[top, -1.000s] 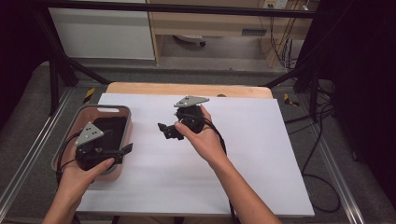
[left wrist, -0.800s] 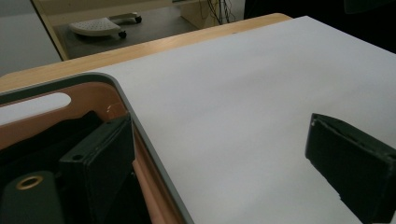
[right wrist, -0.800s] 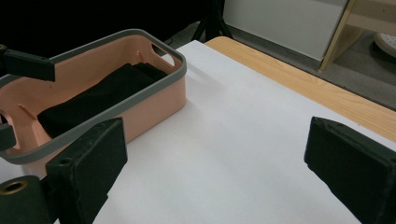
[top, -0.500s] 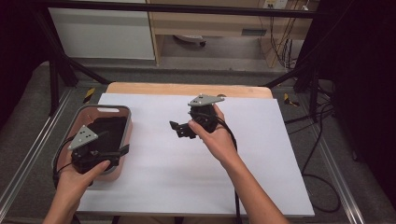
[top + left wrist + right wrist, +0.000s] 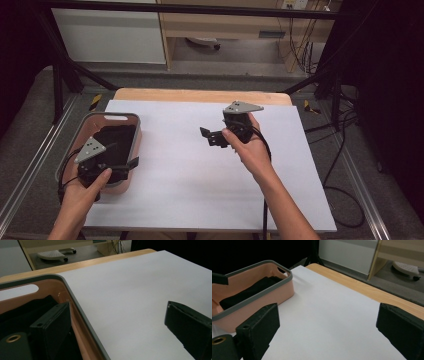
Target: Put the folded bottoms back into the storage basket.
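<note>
White sheeting covers most of the surface, with a strip of bare wood along its far edge and grey floor beyond, where a wheeled base sits under pale cabinets. At the near left corner of the sheet sits a pink bin with a grey rim and a slot handle in its far wall; a dark, folded-looking cloth lies inside it.

The left tongs are held over the near right corner of the bin, a hand gripping them from below and a grey three-cornered plate on top. In the left gripper view the jaws stand wide apart with nothing between them: one jaw is over the bin's interior beside the cloth, the other is out over the white sheet, so the bin's rim runs between them.

The right tongs are well to the right of the bin, above the middle of the sheet, held by the right hand and pointing back toward the bin. In the right gripper view the jaws are also spread apart and empty, with the bin ahead at the left and the wood edge to the right.
</note>
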`<action>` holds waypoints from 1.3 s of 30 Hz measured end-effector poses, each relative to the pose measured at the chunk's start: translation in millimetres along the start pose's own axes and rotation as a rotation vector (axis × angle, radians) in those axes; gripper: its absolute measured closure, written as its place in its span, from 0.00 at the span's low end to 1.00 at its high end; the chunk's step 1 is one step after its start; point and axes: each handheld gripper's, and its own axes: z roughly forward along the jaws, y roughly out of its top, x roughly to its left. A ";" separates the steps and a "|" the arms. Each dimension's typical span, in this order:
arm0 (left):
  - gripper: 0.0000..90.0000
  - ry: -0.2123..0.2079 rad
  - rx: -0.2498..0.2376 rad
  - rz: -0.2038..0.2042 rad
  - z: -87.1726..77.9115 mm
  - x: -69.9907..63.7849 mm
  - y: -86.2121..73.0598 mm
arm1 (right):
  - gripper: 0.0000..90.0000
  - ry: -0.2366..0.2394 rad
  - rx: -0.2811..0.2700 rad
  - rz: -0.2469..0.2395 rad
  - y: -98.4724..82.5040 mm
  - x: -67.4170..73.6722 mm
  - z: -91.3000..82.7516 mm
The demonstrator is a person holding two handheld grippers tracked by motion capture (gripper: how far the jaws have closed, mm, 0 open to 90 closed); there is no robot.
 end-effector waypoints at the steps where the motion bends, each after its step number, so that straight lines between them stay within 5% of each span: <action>1: 0.08 -0.001 -0.001 -0.001 0.0 0.0 -0.2 | 0.06 -0.003 -0.003 0.002 -1.3 -2.1 -2.8; 39: 0.08 0.006 -0.001 0.001 -2.1 -3.2 -15.2 | 0.05 -0.122 -0.065 0.102 -56.5 -54.3 -82.8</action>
